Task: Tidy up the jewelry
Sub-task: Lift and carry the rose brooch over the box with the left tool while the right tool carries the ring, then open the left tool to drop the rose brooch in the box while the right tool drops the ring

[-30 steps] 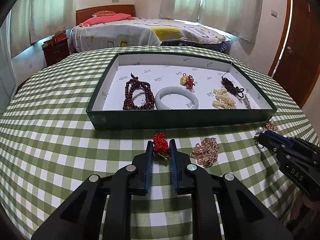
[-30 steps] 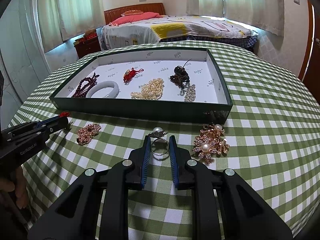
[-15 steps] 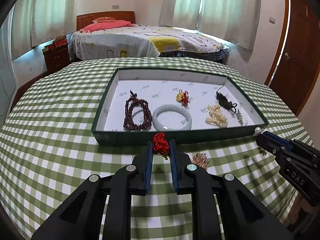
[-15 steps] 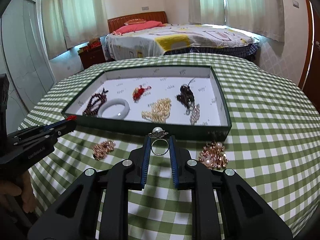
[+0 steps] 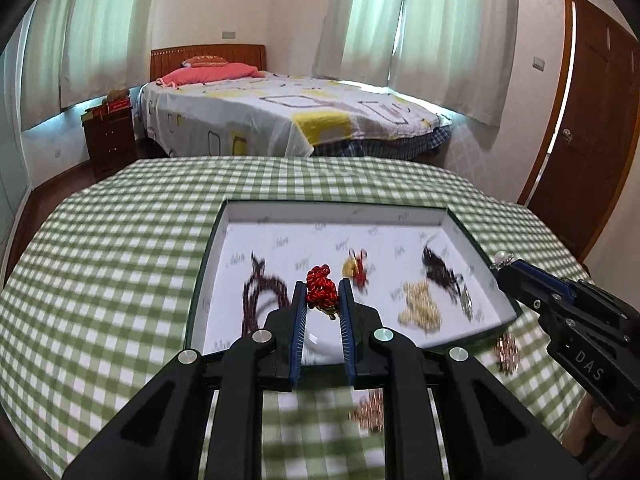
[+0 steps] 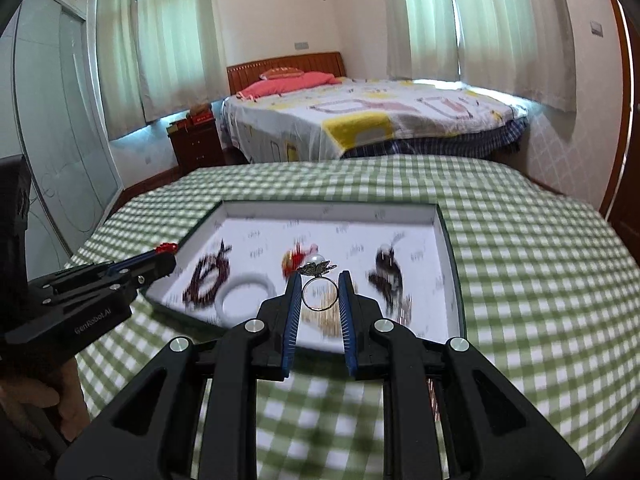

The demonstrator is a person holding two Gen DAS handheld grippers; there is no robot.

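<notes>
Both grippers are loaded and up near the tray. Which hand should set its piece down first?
Right, narrowly. The right gripper holds the pearl ring over the tray's middle; bare floor lies just beyond. The left gripper's red knot hangs above the jade bangle and beads.

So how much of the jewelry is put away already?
Several pieces already lie in the green box: dark red beads, a white bangle, pearls and a dark tasselled piece. In hand: the left hand-held gripper pinches a red knot charm, the right hand-held gripper a pearl ring. Still on the cloth: rose-gold pieces.
</notes>
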